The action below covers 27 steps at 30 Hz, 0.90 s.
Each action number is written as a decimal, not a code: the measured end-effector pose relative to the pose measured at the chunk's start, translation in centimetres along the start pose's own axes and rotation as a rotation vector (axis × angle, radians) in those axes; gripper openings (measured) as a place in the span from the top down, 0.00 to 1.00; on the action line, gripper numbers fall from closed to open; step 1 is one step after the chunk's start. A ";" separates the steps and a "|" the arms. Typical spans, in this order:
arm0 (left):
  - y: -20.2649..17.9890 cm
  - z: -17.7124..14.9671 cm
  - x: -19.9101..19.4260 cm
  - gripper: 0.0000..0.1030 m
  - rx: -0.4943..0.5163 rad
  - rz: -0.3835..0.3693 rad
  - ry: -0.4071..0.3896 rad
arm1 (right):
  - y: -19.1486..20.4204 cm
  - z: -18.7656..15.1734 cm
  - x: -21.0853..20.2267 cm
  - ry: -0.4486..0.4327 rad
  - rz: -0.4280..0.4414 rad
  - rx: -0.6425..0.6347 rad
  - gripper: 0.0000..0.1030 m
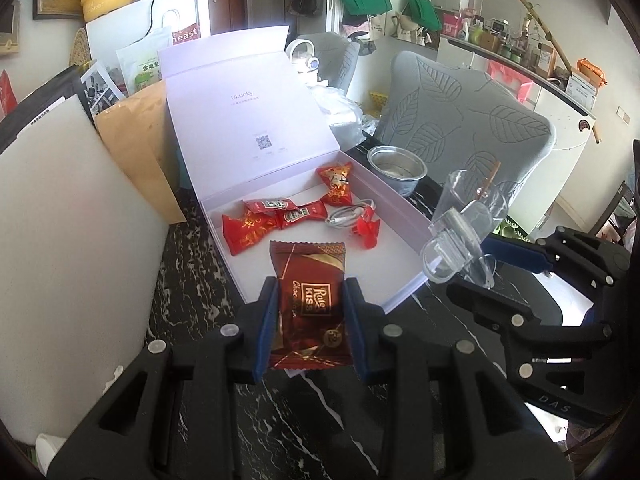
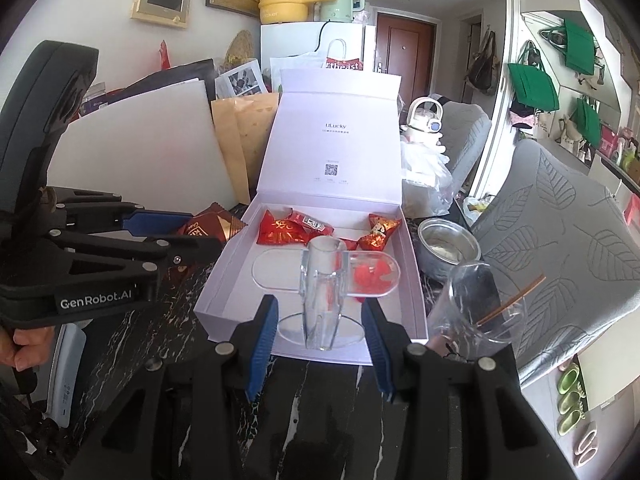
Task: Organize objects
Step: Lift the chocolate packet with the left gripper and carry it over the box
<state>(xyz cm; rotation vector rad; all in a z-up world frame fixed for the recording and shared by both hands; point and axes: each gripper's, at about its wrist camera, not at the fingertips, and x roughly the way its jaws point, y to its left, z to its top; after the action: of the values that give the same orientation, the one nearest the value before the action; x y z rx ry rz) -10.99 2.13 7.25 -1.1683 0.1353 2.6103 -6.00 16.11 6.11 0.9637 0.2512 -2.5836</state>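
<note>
Left gripper (image 1: 308,326) is clamping a dark red chocolate packet (image 1: 306,304) between its blue pads, jaws nearly closed, packet hanging above the near edge of the box. Right gripper (image 2: 320,330) is holding a clear acrylic piece (image 2: 322,280), a tube with flat rounded plates; jaws are standing partly open, and whether the pads are actually pressing on it I cannot tell from the wrist view. In the left view it is sitting off the right gripper's tip, just beside the box's near right corner. A hand (image 2: 24,346) is gripping the left tool's handle.

Black marble table (image 1: 304,408) is sitting under both. White box (image 1: 400,208) is lying open, lid standing upright behind. Inside it: red snack packets (image 1: 256,228), a coiled white cable (image 1: 348,216), a small red plastic part (image 1: 366,232).

Right of the box, a clear glass cup (image 2: 476,304) is holding a thin stick; behind it a metal bowl (image 1: 396,166). Grey leaf-pattern chair (image 1: 464,116) is standing beyond.
</note>
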 end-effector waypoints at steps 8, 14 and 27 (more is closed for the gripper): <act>1.0 1.2 3.5 0.71 -0.013 -0.001 0.048 | -1.0 1.2 3.4 0.041 -0.002 -0.016 0.58; 1.9 2.0 6.4 0.71 -0.021 -0.007 0.087 | -1.6 1.9 6.2 0.069 0.003 -0.020 0.58; 3.3 3.1 12.0 0.70 -0.002 -0.008 0.169 | -2.5 2.9 11.3 0.124 0.010 -0.026 0.58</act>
<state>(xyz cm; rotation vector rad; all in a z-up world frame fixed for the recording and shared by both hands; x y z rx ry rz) -21.78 2.09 0.35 -1.3857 0.1611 2.5028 -16.56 14.42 0.90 1.1150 0.3114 -2.5085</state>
